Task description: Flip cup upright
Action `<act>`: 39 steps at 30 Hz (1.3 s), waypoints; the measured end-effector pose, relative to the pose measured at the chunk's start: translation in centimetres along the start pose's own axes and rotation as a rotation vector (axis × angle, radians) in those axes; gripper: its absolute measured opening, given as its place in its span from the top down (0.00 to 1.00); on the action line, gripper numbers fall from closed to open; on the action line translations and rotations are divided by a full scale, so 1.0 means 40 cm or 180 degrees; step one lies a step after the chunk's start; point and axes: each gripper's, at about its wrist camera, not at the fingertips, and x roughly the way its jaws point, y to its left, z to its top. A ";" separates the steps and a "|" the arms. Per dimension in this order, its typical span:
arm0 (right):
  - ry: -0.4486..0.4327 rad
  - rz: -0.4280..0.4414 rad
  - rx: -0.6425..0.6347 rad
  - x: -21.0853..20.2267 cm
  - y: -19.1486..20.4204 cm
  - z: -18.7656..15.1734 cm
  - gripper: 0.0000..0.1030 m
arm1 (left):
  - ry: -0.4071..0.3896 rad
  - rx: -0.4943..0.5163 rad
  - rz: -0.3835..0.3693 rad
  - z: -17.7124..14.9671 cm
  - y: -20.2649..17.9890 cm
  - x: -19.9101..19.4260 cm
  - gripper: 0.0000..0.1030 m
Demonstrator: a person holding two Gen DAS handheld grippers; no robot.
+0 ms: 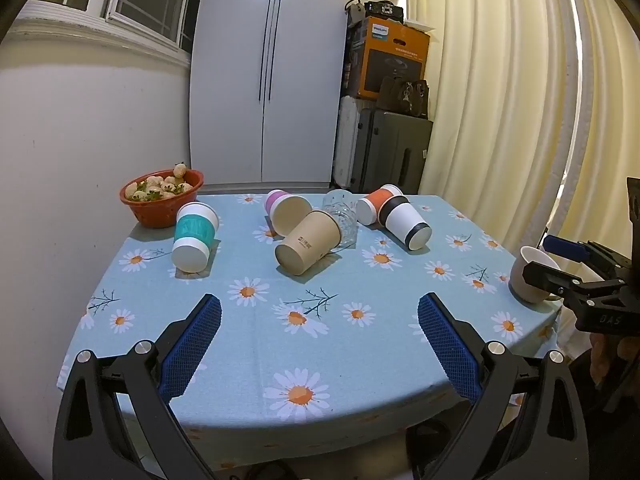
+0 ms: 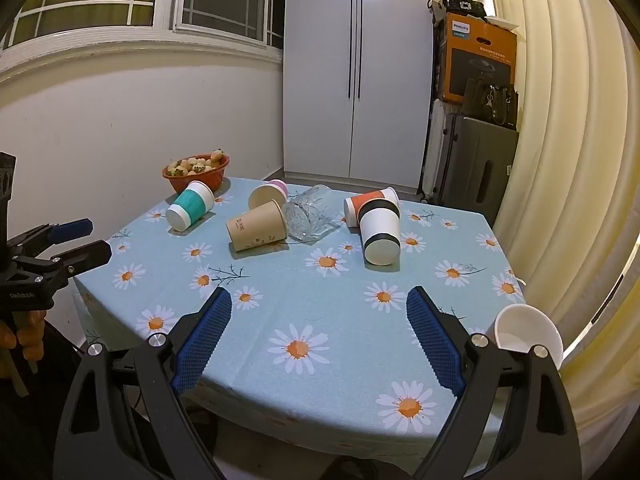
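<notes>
Several cups lie on their sides on the daisy tablecloth (image 1: 256, 344): a teal-banded cup (image 1: 194, 238) (image 2: 190, 206), a pink cup (image 1: 286, 210) (image 2: 268, 196), a brown paper cup (image 1: 308, 242) (image 2: 256, 226), a clear glass (image 1: 344, 216) (image 2: 308, 212), an orange cup (image 1: 374, 204) (image 2: 370, 202) and a black-banded white cup (image 1: 406, 222) (image 2: 380, 232). A white cup (image 1: 532, 276) (image 2: 524, 330) stands upright at the right edge. My left gripper (image 1: 320, 312) and right gripper (image 2: 320, 308) are open and empty over the near table edge.
A red bowl of fruit (image 1: 162, 196) (image 2: 198, 170) sits at the far left corner by the wall. A white cabinet (image 1: 268, 72), suitcases and boxes (image 1: 386, 120) stand behind the table. Curtains (image 1: 520, 100) hang on the right.
</notes>
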 end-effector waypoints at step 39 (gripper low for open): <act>0.0029 -0.0006 -0.0046 0.009 0.000 -0.011 0.14 | 0.0004 -0.0008 -0.0007 -0.005 -0.016 -0.003 0.06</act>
